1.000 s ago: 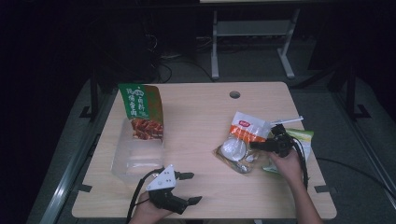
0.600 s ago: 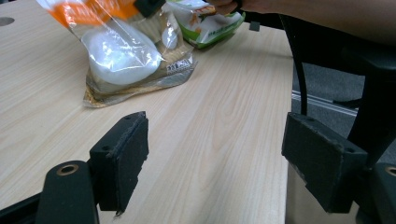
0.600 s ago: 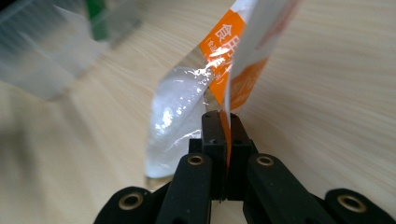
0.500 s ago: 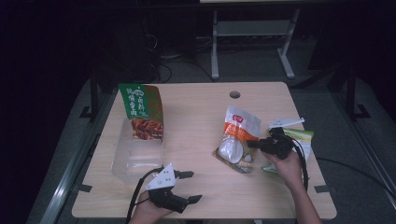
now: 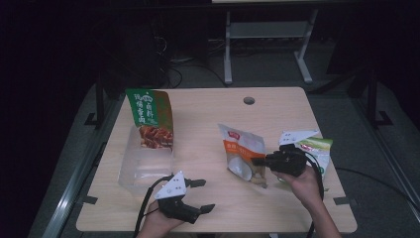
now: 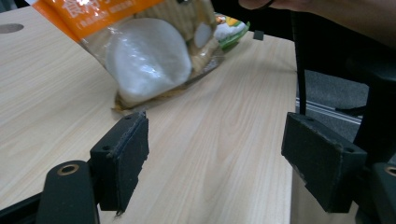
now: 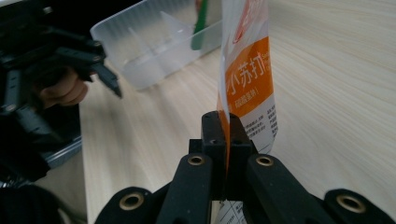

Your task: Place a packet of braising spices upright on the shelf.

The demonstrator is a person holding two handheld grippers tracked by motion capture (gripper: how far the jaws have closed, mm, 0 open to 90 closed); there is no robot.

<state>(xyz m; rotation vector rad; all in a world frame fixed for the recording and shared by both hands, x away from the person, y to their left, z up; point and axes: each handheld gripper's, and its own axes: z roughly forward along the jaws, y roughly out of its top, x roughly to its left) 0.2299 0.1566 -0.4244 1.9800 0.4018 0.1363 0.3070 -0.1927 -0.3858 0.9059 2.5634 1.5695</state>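
Here, right claw (image 7: 225,122) clamping orange snack bag (image 5: 242,154), left claw (image 5: 202,195) agape, clear bin (image 5: 143,168) nearby.

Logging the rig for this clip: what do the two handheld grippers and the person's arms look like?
Both are black two-jaw tools. The left gripper has flat rectangular pads, a grey three-cornered plate and a trailing black cable. The right gripper shows brass-coloured pivot rings and a black cable too. Forearms bare, no sleeves visible.

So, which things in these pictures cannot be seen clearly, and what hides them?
- Orange snack bag: its top is cut off by the upper edge of the right gripper view; the right gripper covers its clamped edge.
- Green bag: partly behind that gripper in the high view.
- Clear plastic box: its contents are too dim to tell.
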